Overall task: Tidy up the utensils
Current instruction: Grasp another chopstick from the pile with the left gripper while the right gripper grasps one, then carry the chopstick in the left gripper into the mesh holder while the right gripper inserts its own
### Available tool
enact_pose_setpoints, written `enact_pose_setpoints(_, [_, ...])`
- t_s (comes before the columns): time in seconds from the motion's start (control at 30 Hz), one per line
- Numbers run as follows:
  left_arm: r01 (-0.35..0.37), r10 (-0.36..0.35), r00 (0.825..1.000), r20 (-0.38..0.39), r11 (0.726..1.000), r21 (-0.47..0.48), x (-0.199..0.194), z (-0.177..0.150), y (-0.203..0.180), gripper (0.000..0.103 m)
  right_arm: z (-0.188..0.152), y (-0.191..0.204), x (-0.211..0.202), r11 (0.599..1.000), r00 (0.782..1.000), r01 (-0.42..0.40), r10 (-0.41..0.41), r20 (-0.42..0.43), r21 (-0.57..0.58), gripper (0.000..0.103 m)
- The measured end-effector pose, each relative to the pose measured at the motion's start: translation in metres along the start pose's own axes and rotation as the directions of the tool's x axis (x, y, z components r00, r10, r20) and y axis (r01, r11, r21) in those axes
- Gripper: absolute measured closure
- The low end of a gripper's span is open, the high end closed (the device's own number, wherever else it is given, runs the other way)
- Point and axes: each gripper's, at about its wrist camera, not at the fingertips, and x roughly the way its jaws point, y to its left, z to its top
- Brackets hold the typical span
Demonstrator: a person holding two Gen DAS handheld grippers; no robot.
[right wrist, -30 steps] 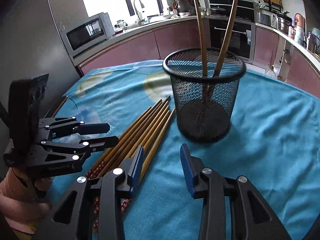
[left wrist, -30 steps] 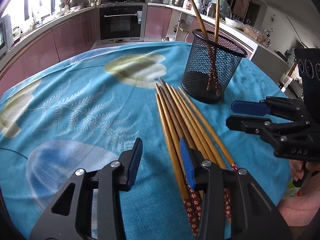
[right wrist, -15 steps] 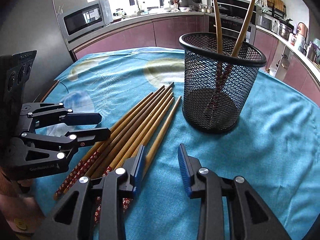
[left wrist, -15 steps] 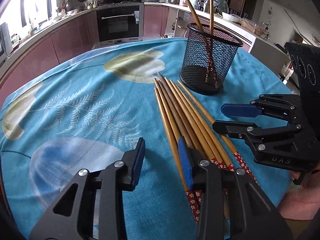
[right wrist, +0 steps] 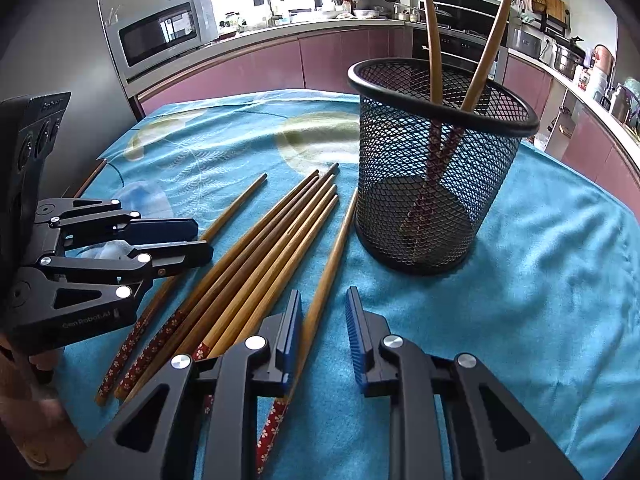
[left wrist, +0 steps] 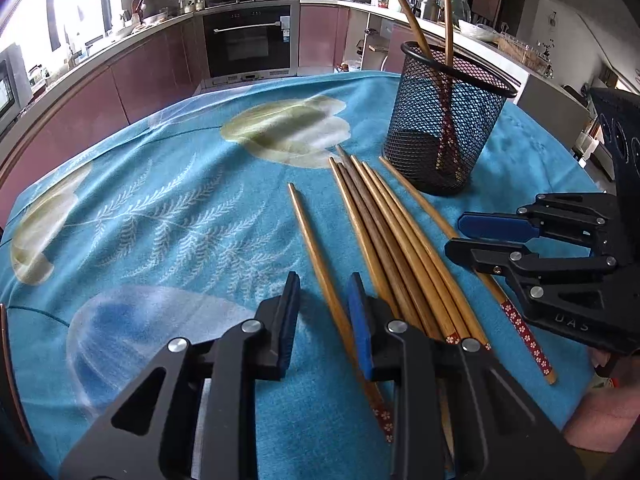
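Note:
Several wooden chopsticks (left wrist: pixel 394 236) with red flowered ends lie side by side on the blue cloth; they also show in the right wrist view (right wrist: pixel 256 256). One chopstick (left wrist: pixel 316 256) lies apart on the left, between the jaws of my open left gripper (left wrist: pixel 324 312). Another chopstick (right wrist: pixel 326 272) lies apart on the right, between the jaws of my open right gripper (right wrist: pixel 324 320). A black mesh cup (left wrist: pixel 444 120) stands upright behind them with two chopsticks in it (right wrist: pixel 436 136). The right gripper shows in the left view (left wrist: pixel 472 236), the left one in the right view (right wrist: pixel 192 240).
The round table carries a blue leaf-patterned cloth (left wrist: pixel 168 208). Its near edge runs close under both grippers. Pink kitchen cabinets, an oven (left wrist: pixel 248 40) and a microwave (right wrist: pixel 160 36) surround it.
Both grippers have dropped lower and closer to the chopsticks. The leftmost and rightmost chopsticks now lie apart from the bundle, each between a gripper's jaws.

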Motion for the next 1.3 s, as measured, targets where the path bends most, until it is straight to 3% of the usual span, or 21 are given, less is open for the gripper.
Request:
enact_pose_setpoints(0.17, [-0.017, 0.018, 1.000, 0.003, 0.999, -0.029, 0.004, 0.005, 0.000, 0.085, 0.005, 0.000, 0.004, 1.000, 1.000, -0.003, 0.003, 0.004, 0.011, 0.094])
enact_pose_setpoints(0.37, [-0.015, 0.016, 1.000, 0.010, 0.997, -0.076, 0.004, 0.005, 0.003, 0.095, 0.004, -0.007, 0.002, 0.998, 0.999, -0.033, 0.033, 0.010, 0.048, 0.097])
enact_pose_setpoints(0.7, [0.021, -0.016, 0.998, 0.054, 0.995, -0.093, -0.016, 0.006, 0.004, 0.095, -0.002, -0.017, -0.018, 0.991, 0.992, -0.119, 0.116, 0.047, 0.062, 0.097])
enact_pose_setpoints(0.9, [0.068, -0.057, 0.992, 0.109, 0.993, -0.098, -0.042, 0.011, 0.004, 0.095, 0.002, -0.015, -0.043, 0.978, 0.973, -0.206, 0.201, 0.115, 0.035, 0.097])
enact_pose_setpoints(1.1, [0.138, -0.118, 0.976, 0.183, 0.985, -0.103, -0.075, 0.019, 0.006, 0.096, 0.009, -0.022, -0.068, 0.968, 0.953, -0.247, 0.235, 0.189, 0.038, 0.097])
enact_pose_setpoints(1.3, [0.212, -0.177, 0.945, 0.276, 0.972, -0.101, -0.114, 0.028, 0.013, 0.096, 0.016, -0.034, -0.093, 0.962, 0.931, -0.268, 0.244, 0.271, 0.056, 0.097])
